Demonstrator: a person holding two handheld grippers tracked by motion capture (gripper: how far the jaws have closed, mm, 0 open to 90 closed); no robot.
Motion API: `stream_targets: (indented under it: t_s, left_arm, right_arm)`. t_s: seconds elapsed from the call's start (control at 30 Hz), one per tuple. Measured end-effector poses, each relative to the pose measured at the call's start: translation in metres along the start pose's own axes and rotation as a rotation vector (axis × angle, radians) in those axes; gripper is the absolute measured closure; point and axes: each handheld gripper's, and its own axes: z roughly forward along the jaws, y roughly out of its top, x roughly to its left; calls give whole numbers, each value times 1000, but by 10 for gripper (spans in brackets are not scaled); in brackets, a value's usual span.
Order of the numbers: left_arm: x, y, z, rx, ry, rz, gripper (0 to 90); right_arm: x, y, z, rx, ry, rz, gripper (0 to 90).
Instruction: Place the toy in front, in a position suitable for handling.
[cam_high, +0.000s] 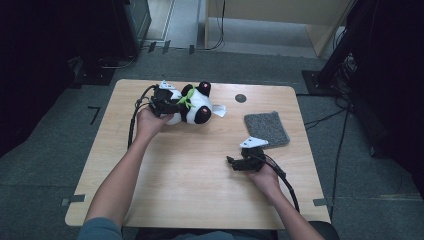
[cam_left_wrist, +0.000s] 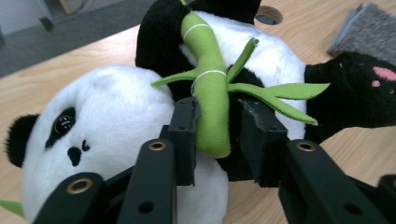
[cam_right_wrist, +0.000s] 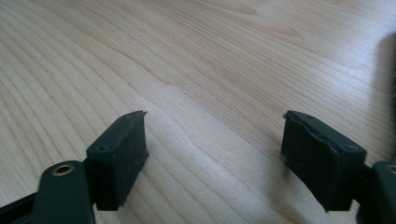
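A black-and-white plush panda (cam_high: 196, 104) lies on its side at the back left of the wooden table (cam_high: 190, 170). It carries a green bamboo stalk (cam_left_wrist: 210, 93) with leaves across its chest. My left gripper (cam_high: 171, 106) is at the panda's left side. In the left gripper view, the left gripper (cam_left_wrist: 217, 109) has its jaws shut on the lower end of the stalk, with the panda's white head (cam_left_wrist: 107, 121) to the left. Apart from the toy, my right gripper (cam_high: 231, 161) rests low at the table's right middle. The right gripper (cam_right_wrist: 215, 126) is open over bare wood.
A grey square mat (cam_high: 266, 128) lies at the right, just behind the right gripper. A white tag (cam_high: 219, 110) sticks out beside the panda. A round dark hole (cam_high: 240, 98) sits near the table's back edge. Dark equipment and cables stand on the floor around.
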Motion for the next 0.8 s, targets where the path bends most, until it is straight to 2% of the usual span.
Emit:
stream_targets:
  t_s: [0.1, 0.13, 0.3, 0.43, 0.47, 0.57, 0.6, 0.7, 0.8]
  left_arm:
    - [2, -1, 1, 3, -14, -8, 733]
    - [2, -1, 0, 10, -24, -27, 755]
    - [-2, 1, -3, 14, -8, -1, 786]
    - [-2, 3, -8, -12, 0, -10, 803]
    - [-4, 5, -13, -32, -1, -11, 805]
    - [-7, 7, -16, -38, 1, -7, 806]
    - [-10, 7, -19, -25, -2, 7, 807]
    - [-13, 8, -22, -19, -11, 9, 808]
    - [-21, 11, -32, -39, -26, 9, 809]
  right_arm:
    - [-1, 0, -1, 0, -1, 9, 266]
    - [-1, 0, -1, -1, -4, 9, 272]
    - [-1, -1, -1, -7, -5, 8, 276]
    - [-2, -2, -1, -14, -5, 9, 282]
    - [-2, -2, -1, -14, -6, 10, 283]
    - [-2, -2, -2, -14, -6, 11, 285]
    - [-2, -2, -2, -15, -6, 10, 301]
    - [-4, -2, -2, -20, -4, 13, 324]
    - [-4, -2, -2, -20, -7, 17, 329]
